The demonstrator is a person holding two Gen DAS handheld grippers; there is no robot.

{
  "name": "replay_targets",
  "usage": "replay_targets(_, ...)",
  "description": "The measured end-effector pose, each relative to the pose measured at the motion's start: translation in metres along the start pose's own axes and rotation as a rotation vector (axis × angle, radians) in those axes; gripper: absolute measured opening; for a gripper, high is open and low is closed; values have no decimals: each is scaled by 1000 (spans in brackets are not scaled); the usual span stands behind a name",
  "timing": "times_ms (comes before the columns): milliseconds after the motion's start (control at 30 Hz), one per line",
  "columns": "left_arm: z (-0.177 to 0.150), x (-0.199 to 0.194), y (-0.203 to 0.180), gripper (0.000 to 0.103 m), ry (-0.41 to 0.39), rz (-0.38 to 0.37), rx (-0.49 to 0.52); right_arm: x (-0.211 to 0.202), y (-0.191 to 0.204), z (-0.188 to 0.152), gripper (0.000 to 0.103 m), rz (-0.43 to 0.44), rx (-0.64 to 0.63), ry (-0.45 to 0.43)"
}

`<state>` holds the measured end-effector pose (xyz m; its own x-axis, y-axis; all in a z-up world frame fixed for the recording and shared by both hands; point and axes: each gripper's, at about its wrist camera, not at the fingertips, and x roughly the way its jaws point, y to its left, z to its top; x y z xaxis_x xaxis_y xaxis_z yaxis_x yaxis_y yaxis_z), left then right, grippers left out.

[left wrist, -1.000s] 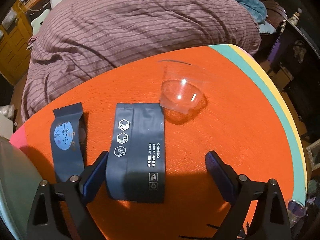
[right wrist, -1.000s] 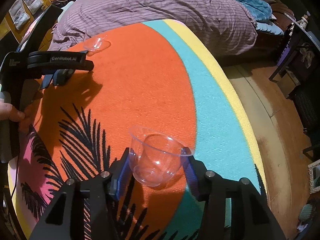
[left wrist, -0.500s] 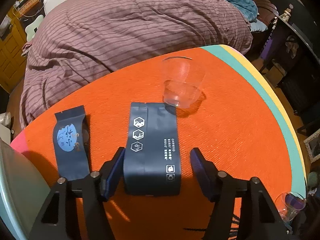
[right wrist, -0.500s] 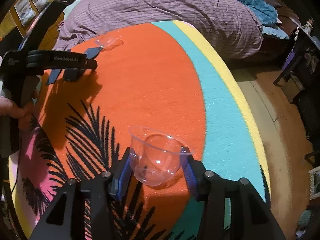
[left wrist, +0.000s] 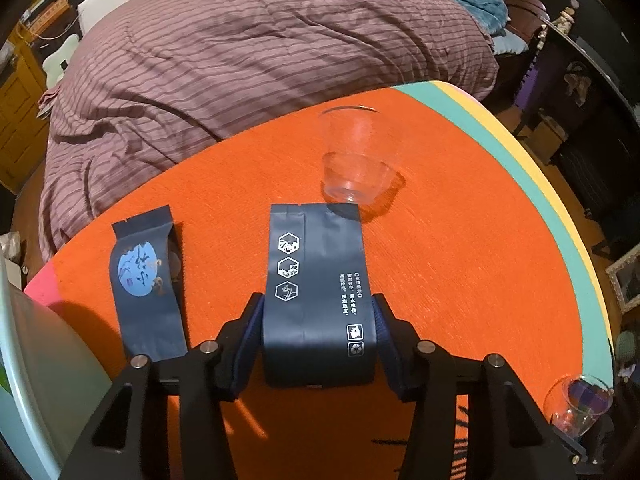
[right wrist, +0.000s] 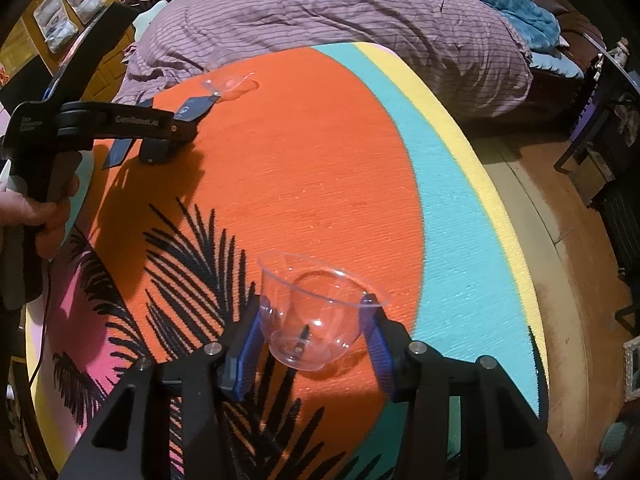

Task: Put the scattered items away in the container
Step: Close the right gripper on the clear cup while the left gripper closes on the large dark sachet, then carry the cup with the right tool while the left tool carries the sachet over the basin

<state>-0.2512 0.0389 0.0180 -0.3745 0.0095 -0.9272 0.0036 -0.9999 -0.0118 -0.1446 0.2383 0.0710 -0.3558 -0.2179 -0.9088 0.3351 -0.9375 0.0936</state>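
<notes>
Left wrist view: left gripper (left wrist: 318,326) closing on a dark pouch (left wrist: 318,292), pads touching both its long edges, pouch lying flat on the orange rug (left wrist: 460,260). Just beyond its far end, a clear cup (left wrist: 354,156), upright. To the left, apart, a smaller packet (left wrist: 146,280) with a blue round label. At the left edge, a pale container rim (left wrist: 36,364). Behind the rug, a striped quilt (left wrist: 260,52). Right wrist view: right gripper (right wrist: 312,338) clamped on a clear bowl (right wrist: 316,318), tilted, over the rug's black palm print (right wrist: 192,264). Far left, a hand (right wrist: 36,212) holding the other gripper's handle above the packets.
</notes>
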Motion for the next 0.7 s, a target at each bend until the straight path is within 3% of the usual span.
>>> replay_targets(700,-31,-56,-16,56,-46,-86,122,-35,29,2,51,-57,-125,-27)
